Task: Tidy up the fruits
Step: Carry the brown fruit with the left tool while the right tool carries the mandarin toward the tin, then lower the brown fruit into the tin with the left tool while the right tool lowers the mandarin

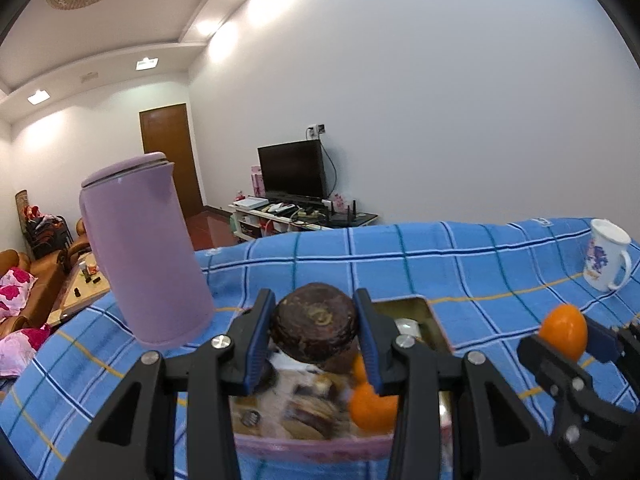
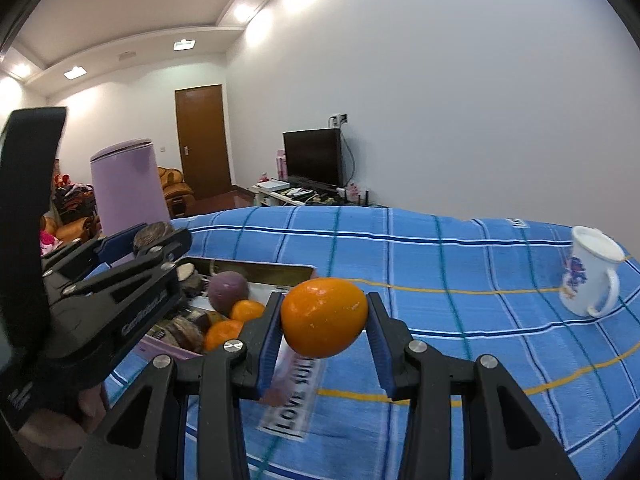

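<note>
My left gripper is shut on a dark brown round fruit and holds it above a pink box. The box holds oranges and other dark fruits. My right gripper is shut on an orange above the blue checked cloth, just right of the box. The right wrist view shows a purple fruit and two oranges in the box, and the left gripper with its brown fruit. The right gripper and its orange show in the left wrist view.
A tall lilac kettle stands on the blue checked tablecloth left of the box. A white mug with a blue print stands at the far right. A "LOVE" label lies by the box. A TV and sofa are beyond the table.
</note>
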Demonstrator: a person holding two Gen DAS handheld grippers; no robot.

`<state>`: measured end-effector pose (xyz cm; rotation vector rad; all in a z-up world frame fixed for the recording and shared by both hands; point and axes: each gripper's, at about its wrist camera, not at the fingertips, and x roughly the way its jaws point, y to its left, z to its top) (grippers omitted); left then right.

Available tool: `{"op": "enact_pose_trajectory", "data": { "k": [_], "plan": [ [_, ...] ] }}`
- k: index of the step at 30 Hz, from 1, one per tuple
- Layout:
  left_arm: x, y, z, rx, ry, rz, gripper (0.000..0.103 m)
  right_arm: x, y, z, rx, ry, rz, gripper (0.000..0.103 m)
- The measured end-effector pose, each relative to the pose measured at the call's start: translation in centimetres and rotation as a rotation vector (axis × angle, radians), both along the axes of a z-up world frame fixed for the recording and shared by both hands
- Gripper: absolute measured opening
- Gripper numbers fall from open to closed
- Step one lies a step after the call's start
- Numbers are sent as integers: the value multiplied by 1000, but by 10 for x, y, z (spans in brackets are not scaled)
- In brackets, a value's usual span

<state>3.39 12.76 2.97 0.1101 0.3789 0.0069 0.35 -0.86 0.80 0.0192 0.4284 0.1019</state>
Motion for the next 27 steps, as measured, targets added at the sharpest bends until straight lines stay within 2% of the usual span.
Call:
{"op": "enact_pose_trajectory", "data": {
  "k": [5, 12, 15, 18, 27],
  "plan": [
    [20, 12, -2, 15, -12, 18, 42, 13, 19, 1, 17, -3, 18, 43],
    [38, 41, -17, -54, 26, 70, 42, 35, 39, -4, 27, 8, 34, 43],
    [40, 51, -15, -76, 15, 80, 42, 44, 43, -7, 33, 18, 37, 43],
    [37, 52, -14, -70, -3, 83, 42, 52, 48, -8, 36, 25, 40, 43],
    [46, 56, -17, -72, 24, 104, 42, 76, 62, -7, 44, 26, 31, 43]
  ]
}}
